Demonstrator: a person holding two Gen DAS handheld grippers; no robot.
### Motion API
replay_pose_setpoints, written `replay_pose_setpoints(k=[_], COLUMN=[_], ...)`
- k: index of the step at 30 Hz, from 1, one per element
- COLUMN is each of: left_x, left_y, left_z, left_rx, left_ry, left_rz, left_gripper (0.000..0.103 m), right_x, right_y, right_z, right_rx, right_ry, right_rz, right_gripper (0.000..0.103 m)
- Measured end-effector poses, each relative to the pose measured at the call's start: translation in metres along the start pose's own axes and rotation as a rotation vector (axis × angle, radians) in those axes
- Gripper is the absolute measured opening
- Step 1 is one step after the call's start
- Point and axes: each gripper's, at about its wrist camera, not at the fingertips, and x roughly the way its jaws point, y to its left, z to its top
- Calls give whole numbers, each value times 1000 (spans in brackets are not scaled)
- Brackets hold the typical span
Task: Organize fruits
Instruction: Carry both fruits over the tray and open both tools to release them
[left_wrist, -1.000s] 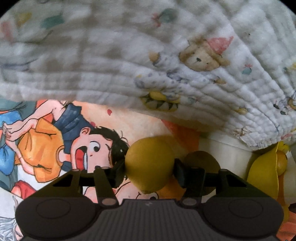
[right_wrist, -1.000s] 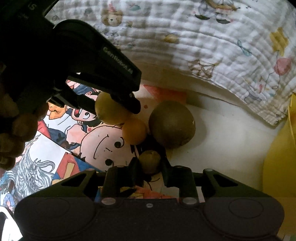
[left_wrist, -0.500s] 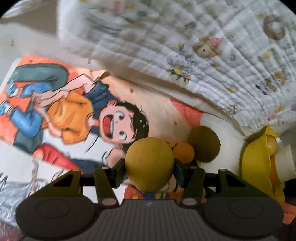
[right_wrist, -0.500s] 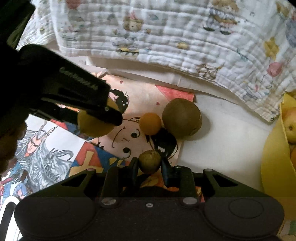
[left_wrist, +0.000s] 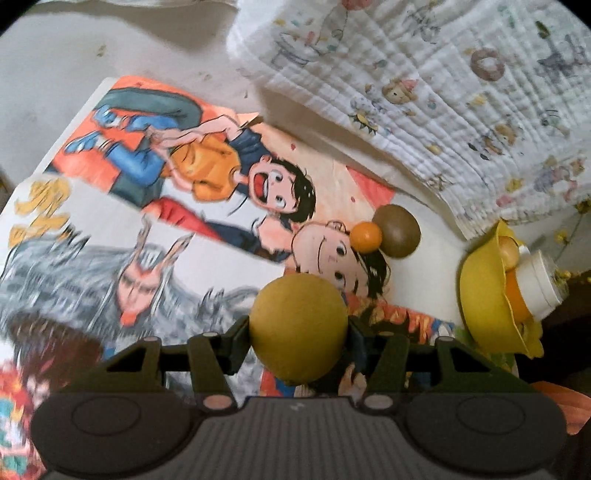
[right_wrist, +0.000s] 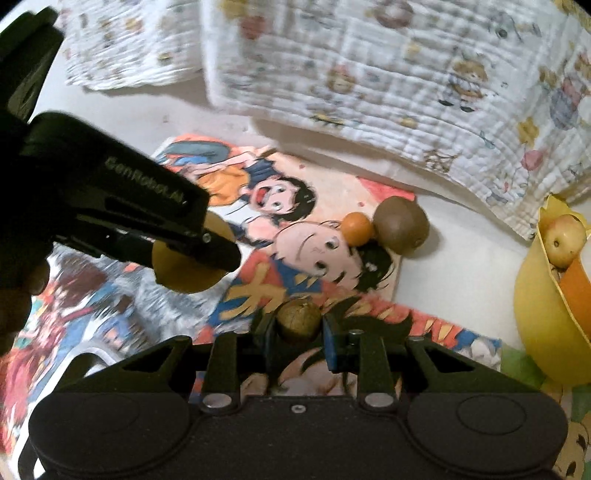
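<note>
My left gripper (left_wrist: 299, 328) is shut on a round yellow-green fruit (left_wrist: 299, 328) and holds it above the cartoon posters; it also shows in the right wrist view (right_wrist: 184, 269). My right gripper (right_wrist: 299, 325) is shut on a small brownish-green fruit (right_wrist: 298, 320). A small orange fruit (left_wrist: 365, 236) (right_wrist: 357, 228) lies on the poster, touching a larger brown fruit (left_wrist: 399, 230) (right_wrist: 402, 229) beside it. A yellow bowl (left_wrist: 484, 295) (right_wrist: 543, 314) at the right holds a yellowish apple (right_wrist: 565, 240) and other fruit.
Colourful cartoon posters (left_wrist: 184, 192) cover the white surface. A white quilted blanket with a bear print (left_wrist: 443, 92) (right_wrist: 369, 74) is bunched up behind the fruits. A white cup-like object (left_wrist: 539, 284) sits by the bowl.
Both grippers have lifted and pulled back from the blanket with their fruits held. More of the posters and the yellow bowl have come into view.
</note>
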Motion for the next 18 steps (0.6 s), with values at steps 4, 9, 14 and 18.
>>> replay_pose_setpoints(k=[4, 9, 14, 18], left_x=[-20, -42, -59, -67], left_y=[10, 27, 45, 56], left_z=[-18, -40, -61, -76], left_rx=[-7, -11, -20, -12], left_ry=[-6, -7, 3, 15], left_rz=[-7, 5, 29, 39], left_gripper=[58, 58, 58, 58], right_x=[-17, -28, -41, -54], right_y=[17, 35, 52, 64], right_z=[-12, -26, -36, -45], right_rx=[-18, -49, -71, -99], right_ry=[-1, 6, 1, -3], right_rz=[4, 11, 19, 29], right_gripper=[28, 28, 28, 28])
